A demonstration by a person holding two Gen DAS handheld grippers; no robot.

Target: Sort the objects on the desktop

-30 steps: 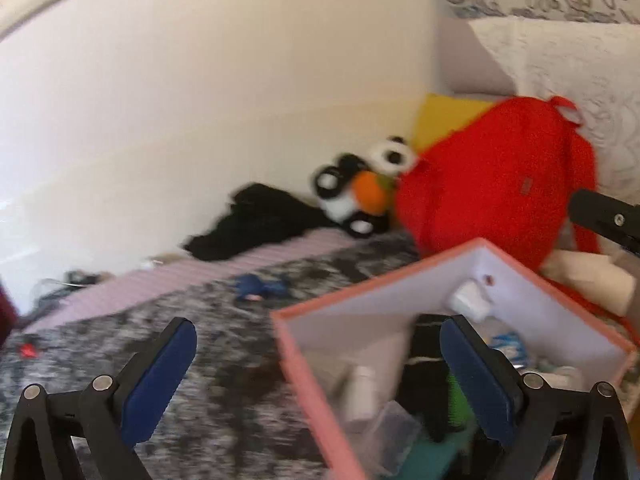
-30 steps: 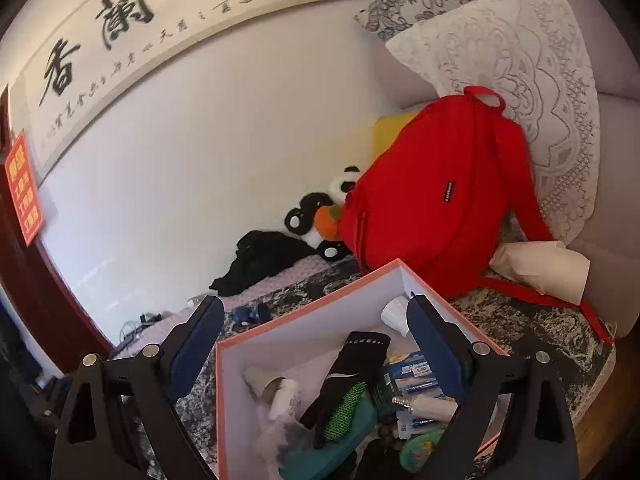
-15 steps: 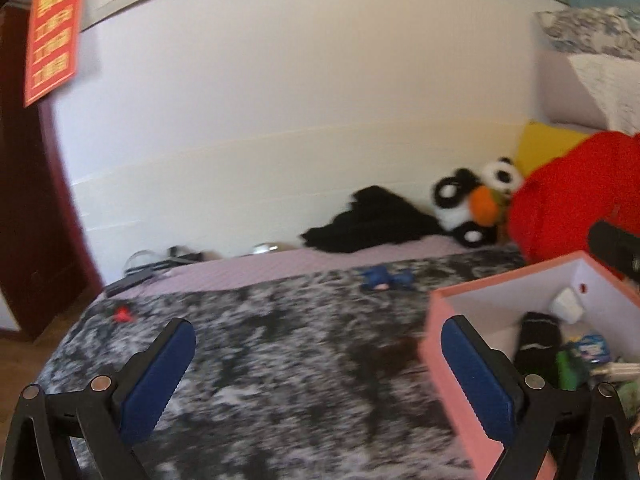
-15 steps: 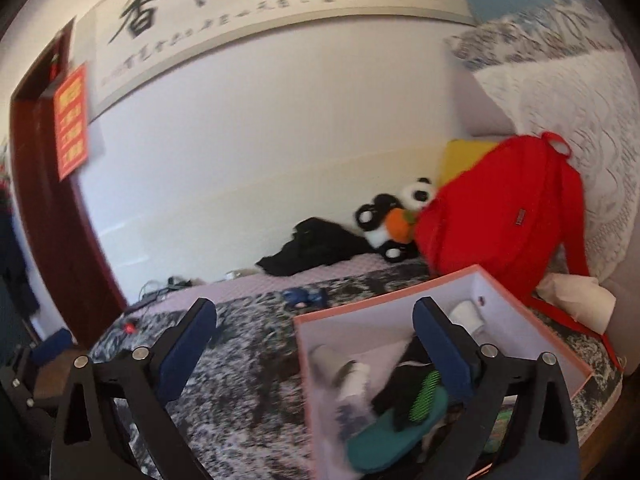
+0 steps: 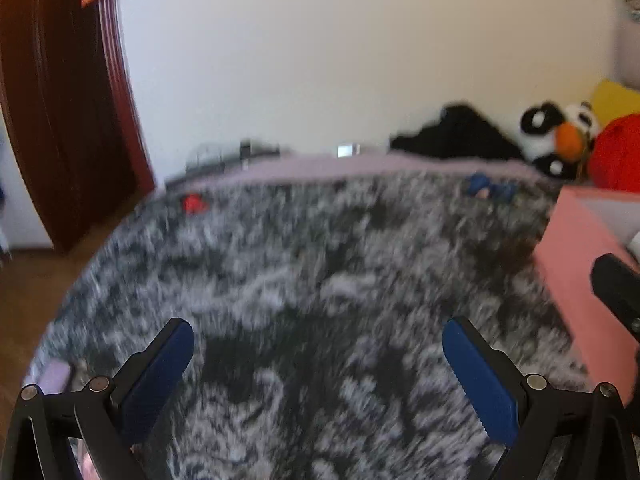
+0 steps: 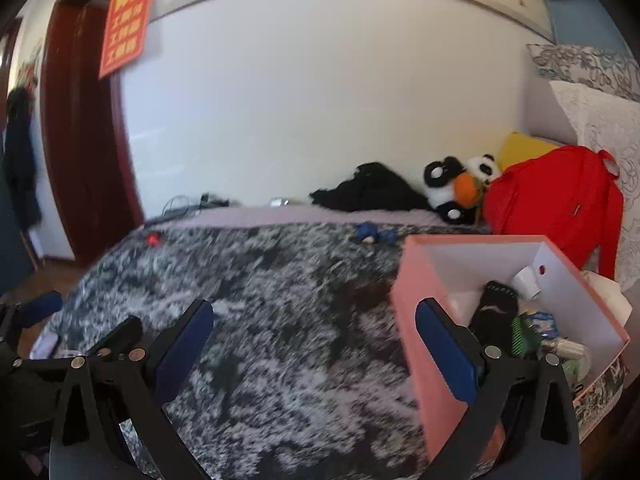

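Note:
A pink box with white inner walls stands at the right of a grey mottled blanket; it holds a black sock, a green brush, a white cup and several small items. Its pink wall shows at the right edge of the left wrist view. A small blue object and a small red object lie far back on the blanket. My left gripper is open and empty above the blanket. My right gripper is open and empty beside the box's left wall.
A red backpack, a panda plush and black cloth lie along the white wall behind. A dark red door frame stands at the left. The blanket's left edge drops to a wooden floor.
Both views have swung left: the box and backpack have slid to the right of the frames and the door frame has come into view. Both grippers stay open.

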